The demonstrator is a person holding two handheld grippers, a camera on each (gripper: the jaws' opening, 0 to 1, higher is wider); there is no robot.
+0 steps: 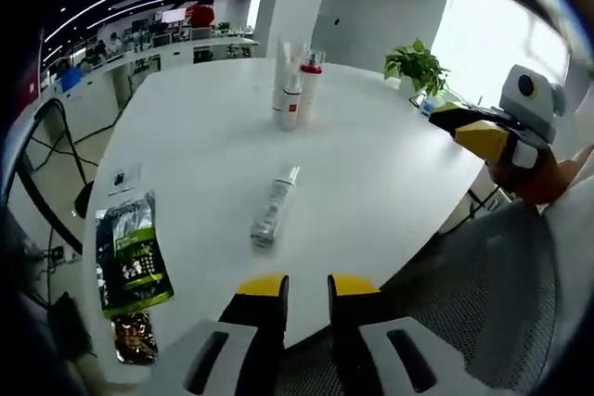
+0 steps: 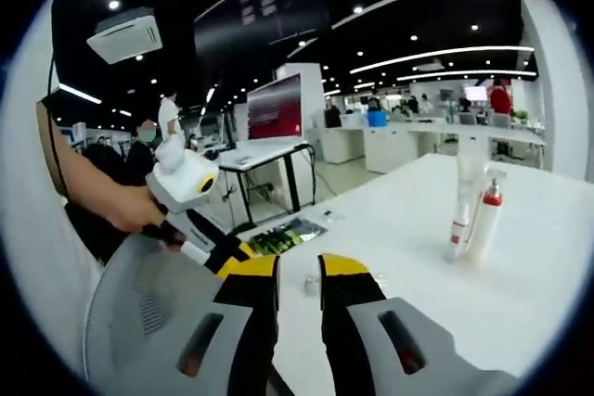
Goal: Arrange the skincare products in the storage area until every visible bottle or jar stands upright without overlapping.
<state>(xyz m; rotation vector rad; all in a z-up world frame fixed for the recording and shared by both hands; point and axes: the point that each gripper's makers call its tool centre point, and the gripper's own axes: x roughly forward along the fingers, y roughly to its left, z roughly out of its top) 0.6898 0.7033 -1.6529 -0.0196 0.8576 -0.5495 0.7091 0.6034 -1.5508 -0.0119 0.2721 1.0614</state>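
One slim tube [image 1: 275,206] is found lying flat near the middle of the white table [image 1: 390,173], well apart from two bottles standing upright and close together farther back: a pale tall bottle [image 1: 289,81] and a red-capped bottle [image 1: 309,81]. The lying tube is judged the remaining item to be stood up. The left gripper [image 1: 307,287] is held short of the table's near edge, jaws slightly parted and empty; the right gripper [image 2: 298,267] is likewise parted and empty. A grasp across the tube's midsection is advised, followed by placement beside the pair without contact. A green packet [image 1: 132,252] lies at the table's edge.
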